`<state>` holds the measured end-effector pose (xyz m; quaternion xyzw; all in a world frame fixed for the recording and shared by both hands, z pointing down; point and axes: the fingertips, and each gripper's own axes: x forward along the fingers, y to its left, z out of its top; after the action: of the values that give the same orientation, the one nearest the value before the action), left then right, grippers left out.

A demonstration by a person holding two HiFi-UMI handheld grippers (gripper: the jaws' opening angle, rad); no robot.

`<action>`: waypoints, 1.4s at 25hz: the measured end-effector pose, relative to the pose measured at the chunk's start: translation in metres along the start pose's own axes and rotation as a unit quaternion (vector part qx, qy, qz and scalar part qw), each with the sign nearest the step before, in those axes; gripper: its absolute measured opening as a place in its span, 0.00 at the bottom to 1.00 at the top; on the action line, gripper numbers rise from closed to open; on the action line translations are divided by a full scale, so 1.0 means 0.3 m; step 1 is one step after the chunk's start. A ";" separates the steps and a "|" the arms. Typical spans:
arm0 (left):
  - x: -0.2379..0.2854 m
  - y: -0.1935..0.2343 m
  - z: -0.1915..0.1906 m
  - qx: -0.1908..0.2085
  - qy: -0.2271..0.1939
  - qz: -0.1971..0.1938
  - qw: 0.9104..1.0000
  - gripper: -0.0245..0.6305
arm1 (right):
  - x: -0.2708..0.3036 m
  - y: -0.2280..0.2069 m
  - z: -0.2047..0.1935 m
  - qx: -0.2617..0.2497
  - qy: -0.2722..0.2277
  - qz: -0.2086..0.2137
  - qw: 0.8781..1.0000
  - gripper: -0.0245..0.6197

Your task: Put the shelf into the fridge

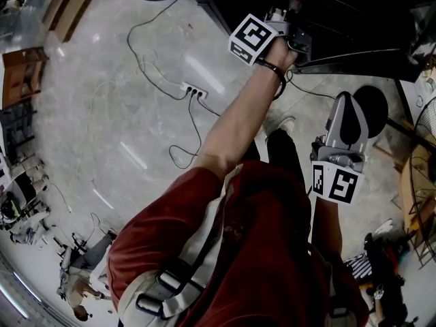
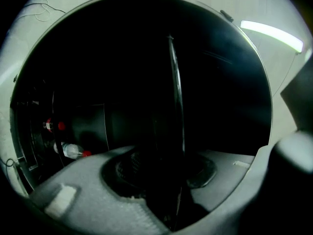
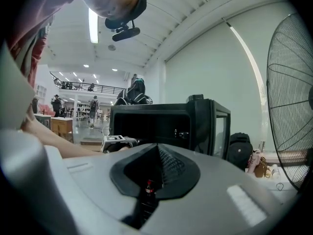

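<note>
Left gripper view: shelf (image 2: 176,92) inside gripper (image 2: 170,169)

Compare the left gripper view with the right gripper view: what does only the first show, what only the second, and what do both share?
Only the left gripper view: the fridge from its dark inside, the shelf edge-on as a thin upright line between the left claw's parted jaws, and red-capped bottles at left. Only the right gripper view: the fridge's outside, a fan at right, a black backpack, people far off. Both: the fridge, and each view's own grey jaws in front.
</note>
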<state>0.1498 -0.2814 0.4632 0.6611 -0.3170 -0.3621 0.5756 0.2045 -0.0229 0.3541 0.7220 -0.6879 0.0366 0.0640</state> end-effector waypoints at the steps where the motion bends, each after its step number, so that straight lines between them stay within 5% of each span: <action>1: -0.011 -0.001 -0.008 0.003 0.003 -0.003 1.000 0.31 | 0.000 0.000 -0.001 0.000 0.000 0.000 1.000 0.04; 15: -0.168 -0.020 -0.082 0.093 0.056 -0.002 0.994 0.33 | 0.005 0.004 0.016 0.008 -0.008 0.003 1.000 0.04; 22: -0.238 -0.031 -0.095 0.207 0.080 0.014 0.975 0.33 | 0.006 0.006 0.018 0.013 -0.012 0.006 1.000 0.04; 28: -0.286 -0.062 -0.119 0.357 0.102 0.027 0.928 0.34 | 0.007 0.007 0.022 0.015 -0.016 0.008 1.000 0.04; 35: -0.292 -0.113 -0.098 0.537 0.084 0.063 0.837 0.34 | 0.008 0.000 0.028 0.016 -0.016 0.008 1.000 0.04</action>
<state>0.1276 -0.1880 0.4418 0.8728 -0.4535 -0.0410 0.1758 0.2042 -0.0265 0.3461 0.7179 -0.6940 0.0363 0.0409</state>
